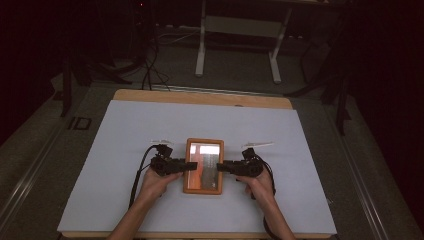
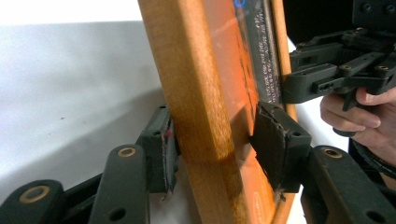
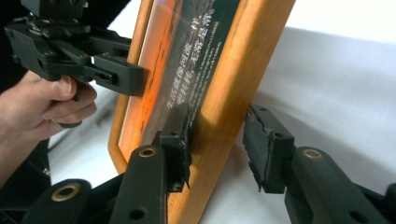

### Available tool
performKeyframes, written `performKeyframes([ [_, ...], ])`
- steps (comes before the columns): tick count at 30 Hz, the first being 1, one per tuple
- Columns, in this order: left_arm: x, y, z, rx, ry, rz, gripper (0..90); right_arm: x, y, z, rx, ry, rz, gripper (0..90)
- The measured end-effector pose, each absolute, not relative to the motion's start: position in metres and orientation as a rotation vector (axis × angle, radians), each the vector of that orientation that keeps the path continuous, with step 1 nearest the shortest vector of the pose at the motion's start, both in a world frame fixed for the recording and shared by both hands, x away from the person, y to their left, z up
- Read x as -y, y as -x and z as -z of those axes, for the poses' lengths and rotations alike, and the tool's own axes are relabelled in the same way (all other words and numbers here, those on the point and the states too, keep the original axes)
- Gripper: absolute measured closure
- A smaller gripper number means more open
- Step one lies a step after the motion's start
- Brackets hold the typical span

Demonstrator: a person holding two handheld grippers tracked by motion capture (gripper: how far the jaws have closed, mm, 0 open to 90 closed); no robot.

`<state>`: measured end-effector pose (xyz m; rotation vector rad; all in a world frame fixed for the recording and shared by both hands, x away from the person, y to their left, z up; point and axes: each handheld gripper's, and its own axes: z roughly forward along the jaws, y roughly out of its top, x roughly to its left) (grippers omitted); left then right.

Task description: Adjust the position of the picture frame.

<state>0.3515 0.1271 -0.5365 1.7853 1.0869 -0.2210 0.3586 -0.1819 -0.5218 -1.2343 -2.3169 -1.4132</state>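
The white sheet [image 1: 150,150] bears the wooden frame [image 1: 203,166] near its middle, flat. Left gripper [image 1: 187,165] and right gripper [image 1: 222,166] straddle opposite rails, jaws apart with gaps showing. Judged a release: open fully, then withdraw level. The frame's print is unreadable.

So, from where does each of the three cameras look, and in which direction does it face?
High view: above the person's side, facing forward and down on the table; both forearms reach a wooden picture frame.
Left gripper view: rides on the left gripper, looking along its jaws, which straddle one frame rail; right gripper beyond.
Right gripper view: rides on the right gripper, jaws straddling the opposite rail.
Shared: both gripper views show the frame and the other hand's gripper.
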Motion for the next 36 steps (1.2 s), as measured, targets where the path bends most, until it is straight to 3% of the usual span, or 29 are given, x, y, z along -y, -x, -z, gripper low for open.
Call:
performKeyframes([
  [5, -0.125, -0.357, 0.539, -1.092, -1.846, 0.170, 47.3, 0.183, -0.362, 0.532, 2.276, 1.273, 1.358, 57.4],
  [16, -0.128, -0.353, 0.536, -1.112, -1.867, 0.132, 49.7, 0.182, -0.364, 0.534, 2.281, 1.282, 1.336, 55.6],
  [36, -0.145, -0.344, 0.532, -1.191, -1.770, 0.126, 51.1, 0.184, -0.364, 0.526, 2.410, 1.172, 1.321, 51.4],
])
